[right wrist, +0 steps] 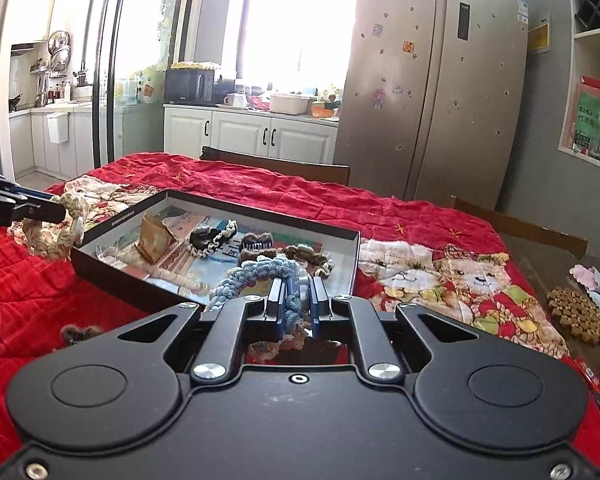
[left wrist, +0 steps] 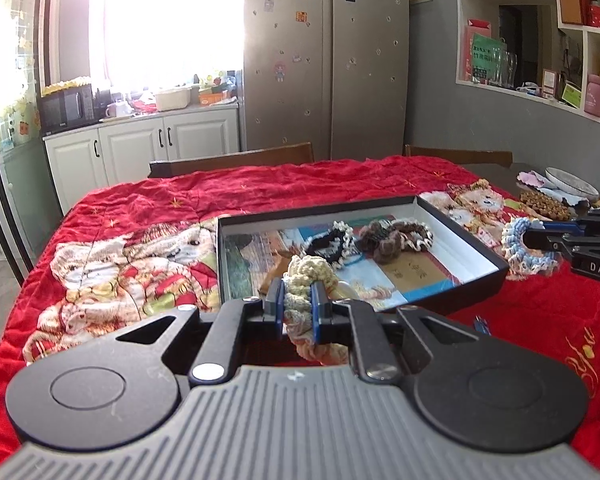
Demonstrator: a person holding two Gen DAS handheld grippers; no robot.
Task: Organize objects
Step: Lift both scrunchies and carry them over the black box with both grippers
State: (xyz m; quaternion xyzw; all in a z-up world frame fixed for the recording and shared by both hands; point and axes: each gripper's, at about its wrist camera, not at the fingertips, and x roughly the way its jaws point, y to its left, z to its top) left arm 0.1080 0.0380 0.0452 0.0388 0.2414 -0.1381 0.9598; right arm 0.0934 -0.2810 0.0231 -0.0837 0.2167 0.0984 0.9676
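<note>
A red quilted cloth (left wrist: 260,196) with bear prints covers the table, and an open shallow black box (left wrist: 466,220) lies on it holding crocheted scrunchies. A cream scrunchie (left wrist: 300,280) is pinched between the nearly closed fingers of the left gripper (left wrist: 299,304) at the box's near edge. A blue scrunchie (right wrist: 260,270) is clamped likewise in the right gripper (right wrist: 297,300), just beside the box.

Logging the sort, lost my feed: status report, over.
Left gripper shut on cream scrunchie. Right gripper shut on blue scrunchie. Both near the box, three scrunchies already inside. Nothing in the way.
</note>
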